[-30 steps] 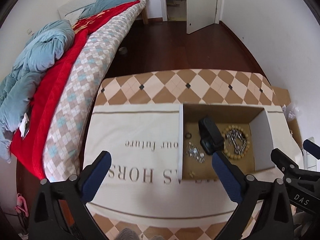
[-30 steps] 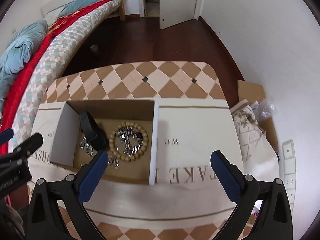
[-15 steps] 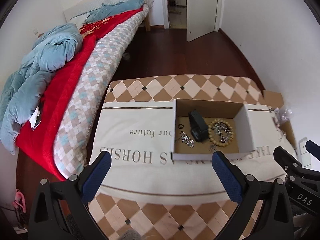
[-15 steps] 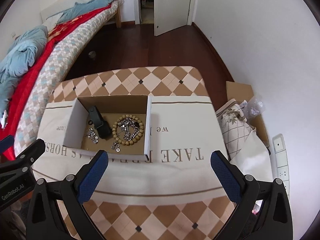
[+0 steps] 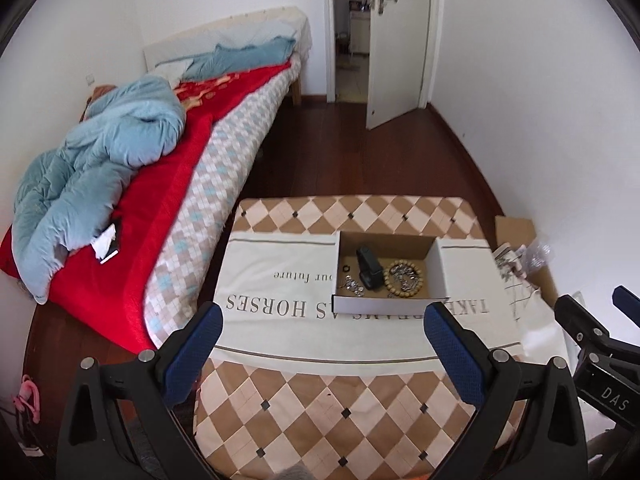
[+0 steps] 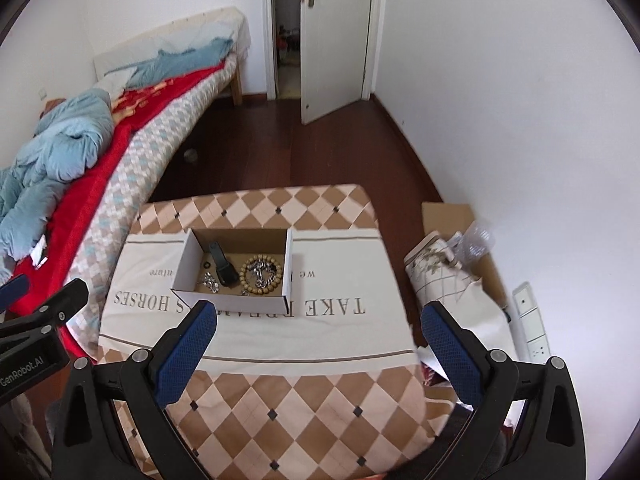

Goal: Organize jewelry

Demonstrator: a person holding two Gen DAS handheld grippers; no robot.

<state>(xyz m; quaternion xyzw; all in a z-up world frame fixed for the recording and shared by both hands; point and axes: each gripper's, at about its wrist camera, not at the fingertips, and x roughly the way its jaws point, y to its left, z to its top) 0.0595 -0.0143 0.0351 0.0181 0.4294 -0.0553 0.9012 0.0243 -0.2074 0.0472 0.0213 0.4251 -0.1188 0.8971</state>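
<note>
The open white cardboard box (image 5: 388, 303) holding a wooden bead bracelet (image 5: 404, 279) lies well beyond both empty, wide-apart grippers, left (image 5: 322, 350) and right (image 6: 318, 346).

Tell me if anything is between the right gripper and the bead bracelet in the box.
Only the box's near wall. The right gripper hangs open above bare cloth, and the bead bracelet lies uncovered in the open-topped box, reachable from above.

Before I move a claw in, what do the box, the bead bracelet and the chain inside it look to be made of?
Box: cardboard, white outside and raw brown inside, with folded flaps.
Bead bracelet: likely wood, matte tan round beads.
Chain: probably metal, with a silvery glint, lying within the bead loop.
</note>
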